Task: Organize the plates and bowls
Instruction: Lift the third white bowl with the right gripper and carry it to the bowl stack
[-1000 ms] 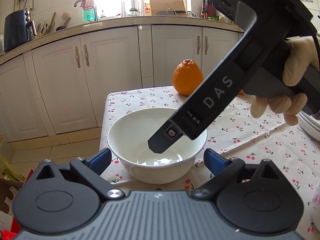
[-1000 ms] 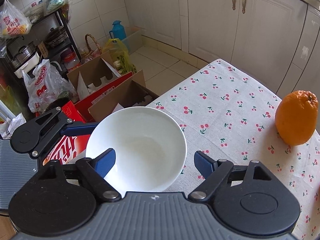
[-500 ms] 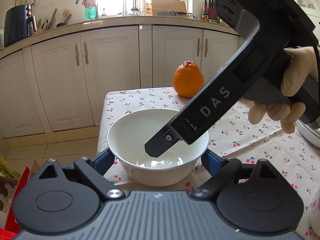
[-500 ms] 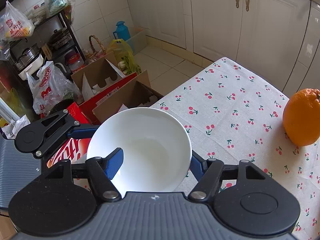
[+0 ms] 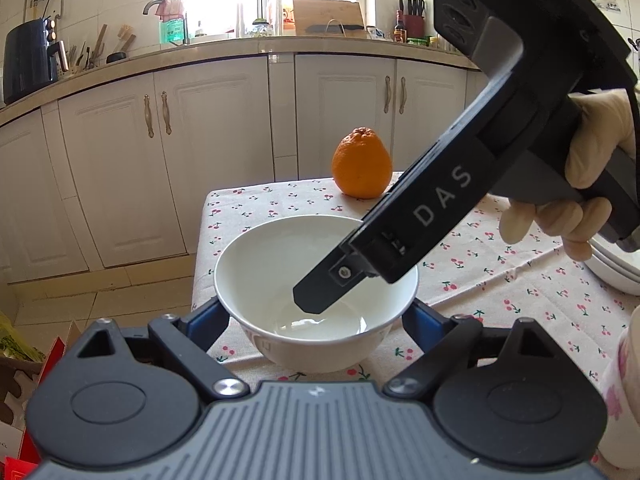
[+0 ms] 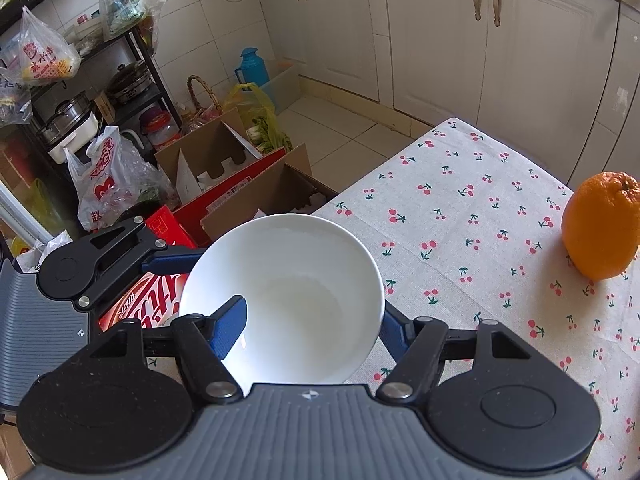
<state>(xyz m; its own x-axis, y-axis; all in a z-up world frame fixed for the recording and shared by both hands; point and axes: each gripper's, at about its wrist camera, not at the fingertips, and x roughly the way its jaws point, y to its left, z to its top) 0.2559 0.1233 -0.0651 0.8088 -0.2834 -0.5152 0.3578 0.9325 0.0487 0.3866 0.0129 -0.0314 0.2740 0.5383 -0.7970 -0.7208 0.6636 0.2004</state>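
The table (image 6: 460, 216), under a cherry-print cloth, fills the right of the frame. A white bowl (image 6: 288, 296) sits at its near corner, centre frame. The right claw (image 6: 316, 330) straddles one wall, one finger inside, one outside; whether it pinches is unclear. The left claw (image 5: 316, 322) flanks the bowl, wide open. An orange (image 6: 600, 226) stands at the right edge.

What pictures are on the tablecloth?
Little red cherries with green stems on the cream tablecloth, clearest in the right wrist view.

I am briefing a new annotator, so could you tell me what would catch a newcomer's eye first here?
The white bowl near the table's corner, with both grippers at it: the left gripper straddling its sides, the right gripper with one finger inside. Next, the bright orange behind it on the cherry-print tablecloth.
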